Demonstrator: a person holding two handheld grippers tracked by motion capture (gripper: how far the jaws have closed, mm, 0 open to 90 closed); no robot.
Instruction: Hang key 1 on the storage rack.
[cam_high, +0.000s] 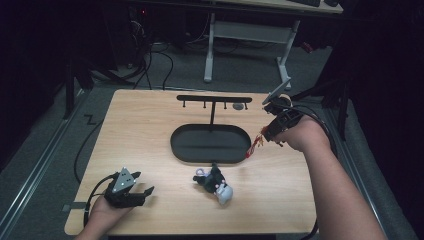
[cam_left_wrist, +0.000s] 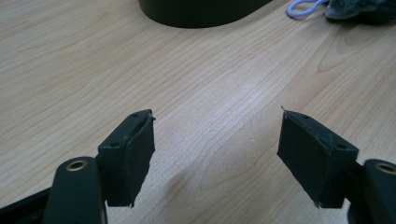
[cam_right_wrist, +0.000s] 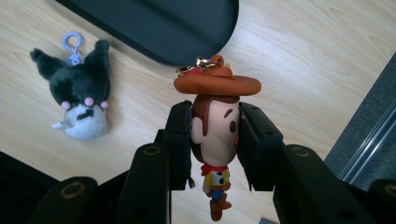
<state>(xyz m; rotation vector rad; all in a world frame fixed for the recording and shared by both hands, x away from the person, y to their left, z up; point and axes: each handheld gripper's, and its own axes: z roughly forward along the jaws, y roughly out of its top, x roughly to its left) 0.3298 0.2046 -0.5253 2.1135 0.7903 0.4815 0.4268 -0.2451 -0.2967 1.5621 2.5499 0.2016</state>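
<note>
the right gripper (cam_right_wrist: 215, 140) has its fingers (cam_right_wrist: 180, 140) closed on the head of a cowboy keychain figure (cam_right_wrist: 217, 135), held above the right end of the black oval tray (cam_high: 210, 144). the left gripper (cam_left_wrist: 217, 154) rests near the table (cam_high: 150, 125) edge, fingers wide apart with nothing between them. a plush keychain (cam_high: 216, 184) lies in front of the tray.

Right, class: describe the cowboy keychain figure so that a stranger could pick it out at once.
Start at the black oval tray of the hook stand. Just off its right end, the right gripper clamps a small cowboy figure by the head. Unlike the black-and-grey plush lying on the table, it has a brown hat and gold clasp.
</note>
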